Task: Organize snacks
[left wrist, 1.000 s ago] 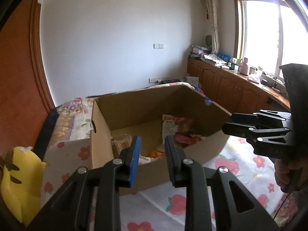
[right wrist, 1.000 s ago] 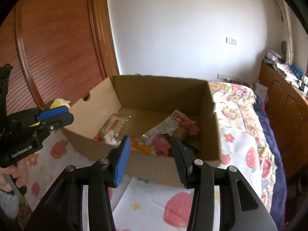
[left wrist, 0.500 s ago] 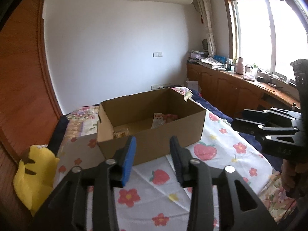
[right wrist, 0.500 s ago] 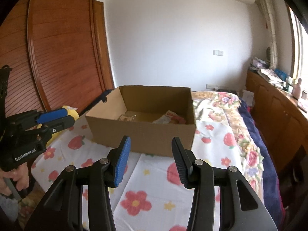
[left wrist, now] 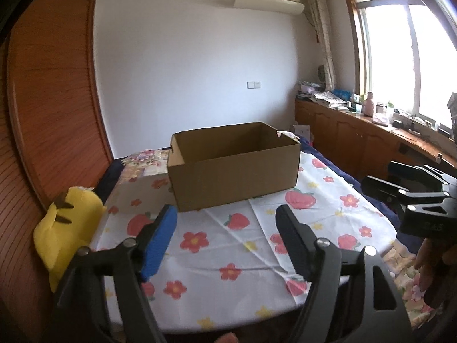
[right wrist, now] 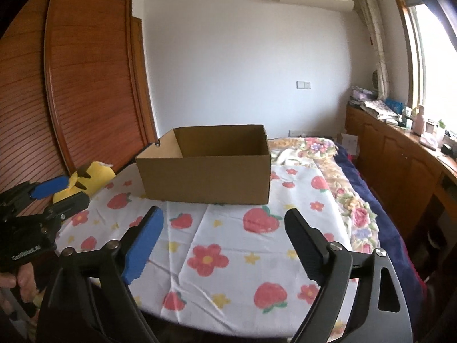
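The open-topped cardboard box (left wrist: 234,171) sits long side toward both empty, wide-spread tools, the left hand-held gripper (left wrist: 225,228) and right hand-held gripper (right wrist: 224,225), on the strawberry-print bed sheet (right wrist: 228,245).

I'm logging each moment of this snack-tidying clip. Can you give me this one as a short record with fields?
surface: table under a strawberry-and-flower cloth
container: open cardboard box standing on the cloth, contents hidden from this angle
left gripper: open, empty, above the cloth short of the box
right gripper: open, empty, likewise short of the box
snacks outside box: none visible
beside table: yellow plush toy at the left edge
background: wooden cabinets along the window wall
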A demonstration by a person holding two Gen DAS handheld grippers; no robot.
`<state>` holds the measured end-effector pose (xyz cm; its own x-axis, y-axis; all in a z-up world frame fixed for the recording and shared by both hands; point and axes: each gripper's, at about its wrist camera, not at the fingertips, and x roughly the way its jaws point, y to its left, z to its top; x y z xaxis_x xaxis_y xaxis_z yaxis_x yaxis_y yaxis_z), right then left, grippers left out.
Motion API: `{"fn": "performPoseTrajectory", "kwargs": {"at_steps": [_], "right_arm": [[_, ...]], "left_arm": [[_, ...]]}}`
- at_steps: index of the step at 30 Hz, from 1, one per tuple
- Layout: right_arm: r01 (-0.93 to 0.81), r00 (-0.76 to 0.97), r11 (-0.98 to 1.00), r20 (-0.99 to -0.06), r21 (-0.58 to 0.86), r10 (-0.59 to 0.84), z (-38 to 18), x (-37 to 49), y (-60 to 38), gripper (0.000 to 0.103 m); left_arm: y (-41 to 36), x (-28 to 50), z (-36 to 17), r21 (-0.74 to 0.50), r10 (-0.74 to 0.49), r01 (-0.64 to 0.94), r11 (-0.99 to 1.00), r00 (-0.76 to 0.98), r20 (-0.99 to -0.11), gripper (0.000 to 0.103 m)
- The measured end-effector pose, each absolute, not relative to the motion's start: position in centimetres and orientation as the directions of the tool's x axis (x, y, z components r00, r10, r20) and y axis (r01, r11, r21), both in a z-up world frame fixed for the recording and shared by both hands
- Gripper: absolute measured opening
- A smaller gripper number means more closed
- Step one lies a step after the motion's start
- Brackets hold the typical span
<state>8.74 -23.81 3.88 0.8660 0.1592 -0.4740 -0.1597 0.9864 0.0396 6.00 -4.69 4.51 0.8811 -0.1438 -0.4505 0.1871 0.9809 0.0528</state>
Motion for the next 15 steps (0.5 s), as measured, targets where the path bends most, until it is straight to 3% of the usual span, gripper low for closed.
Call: {"fn": "performPoseTrajectory", "kwargs": {"at_steps": [10, 15], "right_arm": [[-0.114, 0.878, 0.993, -0.464, 0.031, 0.115, 2.8, 5.9, -23.6, 0.102], [-0.108, 0.877, 0.994, -0.468, 0.018, 0.104, 2.7, 5.7, -23.2, 0.103]], "left_arm": [[-4.2, 5.0, 2.6, 0.066, -0.111, 0.158, 0.985, 0.880, -0.461, 0.100], [-3.7, 4.8, 2.0, 0.065, -0.089, 0.133, 0.989, 0.885, -0.456, 0.103]]}}
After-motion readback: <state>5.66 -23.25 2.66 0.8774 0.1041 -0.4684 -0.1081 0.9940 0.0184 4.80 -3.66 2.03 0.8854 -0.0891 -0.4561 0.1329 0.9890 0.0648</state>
